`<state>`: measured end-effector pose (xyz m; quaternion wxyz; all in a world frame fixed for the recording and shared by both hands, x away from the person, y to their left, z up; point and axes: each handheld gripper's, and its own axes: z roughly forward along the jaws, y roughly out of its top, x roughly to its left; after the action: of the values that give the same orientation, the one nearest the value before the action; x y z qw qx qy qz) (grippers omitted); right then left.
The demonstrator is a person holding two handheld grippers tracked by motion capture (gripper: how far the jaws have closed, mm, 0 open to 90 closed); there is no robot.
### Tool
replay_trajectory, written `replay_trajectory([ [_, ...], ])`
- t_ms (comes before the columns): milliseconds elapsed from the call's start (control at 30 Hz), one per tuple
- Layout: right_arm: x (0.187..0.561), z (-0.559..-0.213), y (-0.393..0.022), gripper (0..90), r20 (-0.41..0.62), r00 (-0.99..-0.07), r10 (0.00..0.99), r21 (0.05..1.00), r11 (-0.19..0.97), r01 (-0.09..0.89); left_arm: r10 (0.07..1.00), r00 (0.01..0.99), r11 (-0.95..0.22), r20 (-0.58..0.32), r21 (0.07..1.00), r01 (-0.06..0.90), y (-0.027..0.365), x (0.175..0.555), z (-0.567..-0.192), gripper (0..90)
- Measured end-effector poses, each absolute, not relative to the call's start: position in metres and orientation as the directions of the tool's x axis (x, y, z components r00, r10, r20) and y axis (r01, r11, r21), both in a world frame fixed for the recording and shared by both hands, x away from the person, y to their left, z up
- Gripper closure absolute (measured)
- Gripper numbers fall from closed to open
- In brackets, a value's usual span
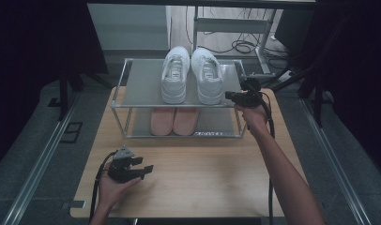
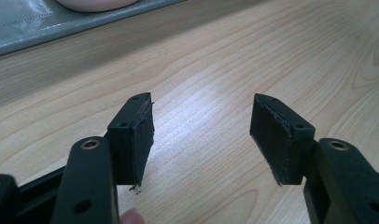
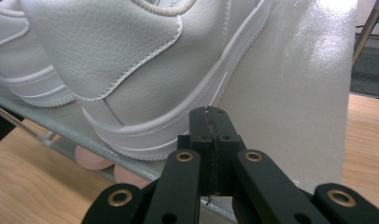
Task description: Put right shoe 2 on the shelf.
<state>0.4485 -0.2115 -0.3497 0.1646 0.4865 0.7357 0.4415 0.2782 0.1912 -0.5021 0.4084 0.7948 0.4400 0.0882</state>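
Right gripper view shows the right hand-held gripper (image 3: 211,122) with its two black jaws pressed together and nothing between them. Their tips are just beside the heel of the right white sneaker (image 3: 131,70), close to its sole; whether they touch the sole I cannot tell. This sneaker stands on the top shelf (image 3: 290,93) of a small metal shoe rack (image 1: 118,101), and the left white sneaker (image 3: 19,56) stands next to it. In the high view both white sneakers have their toes pointing away from the person and their heels near the front edge of the shelf. Under them, on the lower shelf, a pair of pink shoes (image 1: 173,121) lies side by side. The rack stands on the far half of the wooden desk (image 1: 202,173).

The left hand-held gripper (image 1: 142,168) is well apart from the rack, over the near left part of the desk. In the left gripper view its jaws stand wide apart, with bare wood between them.
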Motion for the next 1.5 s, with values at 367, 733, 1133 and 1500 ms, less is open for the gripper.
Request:
replay_trajectory([
  [367,0.448,-0.352,-0.196,89.9,0.198,-0.495,0.846,0.814,0.139,0.563,0.771,0.598,-0.277,-0.221,0.729,0.626,0.192,0.278,-0.502,40.5],
  [733,0.447,-0.352,-0.189,89.9,0.233,-0.502,0.833,0.815,0.115,0.568,0.77,0.599,-0.281,-0.219,0.727,0.627,0.191,0.279,-0.502,40.5],
  [1133,0.445,-0.354,-0.168,89.9,0.244,-0.54,0.805,0.82,0.126,0.559,0.772,0.596,-0.275,-0.223,0.727,0.629,0.191,0.278,-0.502,40.5],
  [1500,0.444,-0.355,-0.165,89.9,0.26,-0.527,0.809,0.82,0.102,0.563,0.768,0.601,-0.282,-0.221,0.725,0.628,0.189,0.279,-0.503,40.5],
])
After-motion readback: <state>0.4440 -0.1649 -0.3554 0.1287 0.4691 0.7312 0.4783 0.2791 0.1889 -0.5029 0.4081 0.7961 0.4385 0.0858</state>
